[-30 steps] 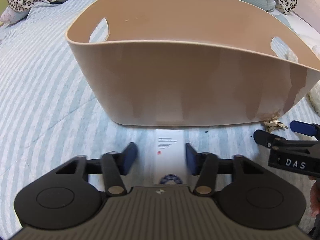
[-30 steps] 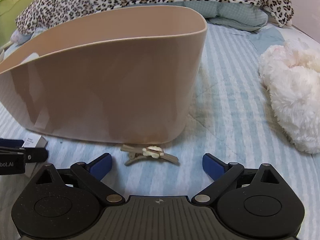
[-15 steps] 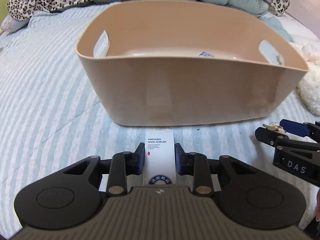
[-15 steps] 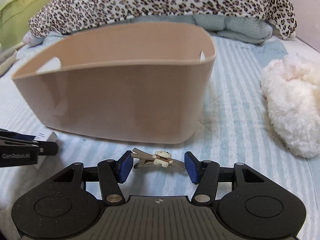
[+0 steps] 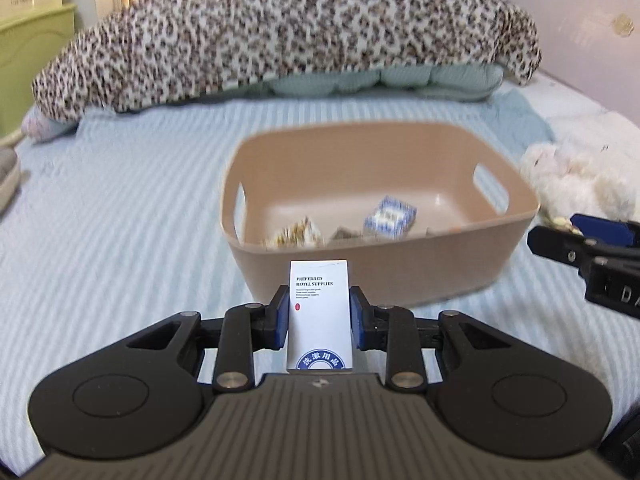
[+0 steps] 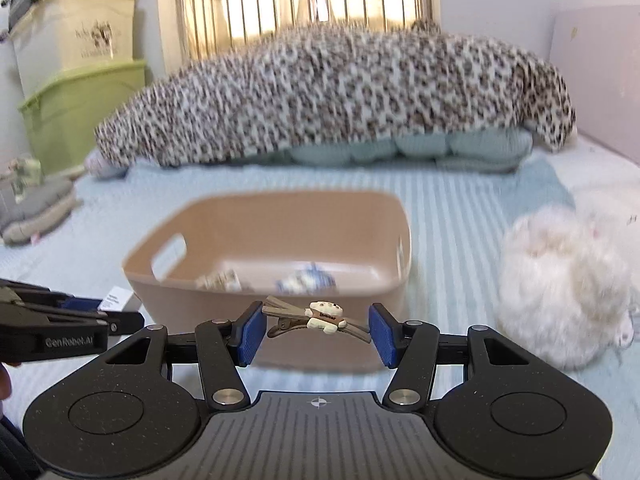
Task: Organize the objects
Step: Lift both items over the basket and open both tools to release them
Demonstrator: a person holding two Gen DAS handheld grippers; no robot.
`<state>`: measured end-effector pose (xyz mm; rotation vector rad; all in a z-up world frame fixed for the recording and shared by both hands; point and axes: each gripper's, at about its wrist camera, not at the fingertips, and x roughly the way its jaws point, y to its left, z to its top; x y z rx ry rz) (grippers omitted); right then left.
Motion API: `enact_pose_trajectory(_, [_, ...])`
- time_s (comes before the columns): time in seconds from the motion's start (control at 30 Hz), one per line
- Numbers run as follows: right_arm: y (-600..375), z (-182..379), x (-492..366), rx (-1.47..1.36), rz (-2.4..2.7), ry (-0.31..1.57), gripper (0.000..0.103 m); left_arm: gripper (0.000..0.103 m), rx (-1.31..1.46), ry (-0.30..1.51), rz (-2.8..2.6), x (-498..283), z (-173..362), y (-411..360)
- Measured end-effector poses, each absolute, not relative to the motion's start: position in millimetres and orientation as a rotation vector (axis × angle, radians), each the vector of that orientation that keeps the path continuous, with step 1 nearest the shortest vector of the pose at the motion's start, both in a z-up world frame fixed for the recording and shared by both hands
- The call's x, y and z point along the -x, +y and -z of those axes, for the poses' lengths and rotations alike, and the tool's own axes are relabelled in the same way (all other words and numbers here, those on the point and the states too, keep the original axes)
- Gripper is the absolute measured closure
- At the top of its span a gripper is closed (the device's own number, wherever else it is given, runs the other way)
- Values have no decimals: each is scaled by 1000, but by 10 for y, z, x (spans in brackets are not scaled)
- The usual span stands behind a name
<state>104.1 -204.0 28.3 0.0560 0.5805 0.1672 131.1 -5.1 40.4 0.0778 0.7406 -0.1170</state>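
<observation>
My left gripper (image 5: 319, 318) is shut on a white box (image 5: 320, 312) printed "Preferred Hotel Supplies" and holds it above the bed, in front of the tan basket (image 5: 420, 268). My right gripper (image 6: 318, 334) is shut on a brown hair clip (image 6: 316, 316) with a small white bear, held lifted in front of the same basket (image 6: 168, 284). The basket holds a blue-and-white box (image 5: 390, 216) and a few small packets (image 5: 296, 234). Each gripper shows at the edge of the other's view.
The basket sits on a blue striped bedspread (image 5: 120, 220). A leopard-print blanket (image 5: 280, 32) over teal pillows lies behind it. A white fluffy plush (image 6: 560, 280) lies right of the basket. Green and beige storage bins (image 6: 80, 80) stand at the far left.
Both grippers closed on their objects and rose from the bedspread, lifting the white box and the hair clip. The basket's inside has come into sight from above.
</observation>
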Motion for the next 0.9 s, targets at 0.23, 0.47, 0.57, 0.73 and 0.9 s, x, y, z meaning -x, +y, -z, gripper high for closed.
enact_pose_trajectory(0.23, [-2022,-623,-1283,-41,-163,510,50,71,-87,651,98,-1511,-677,-113])
enact_pose_trajectory(0.47, [-1960,-623,-1694,-19,-164,537,50,71,-79,657,56,-1978,-674,-224])
enact_pose_trajectory(0.57, [-1922,-528,-1852,-4,-153,563,50,71,-96,695,44,-2174,-555,-260])
enact_pose_trajectory(0.73, [-1910,-298,-2110,-4,-122,616,50,71,-113,798,4,-2507,-269,-293])
enact_pose_trajectory(0.9, [-1820,-39,-2232,22,-113,671,50,71,-150,875,-15,-2712,-13,-298])
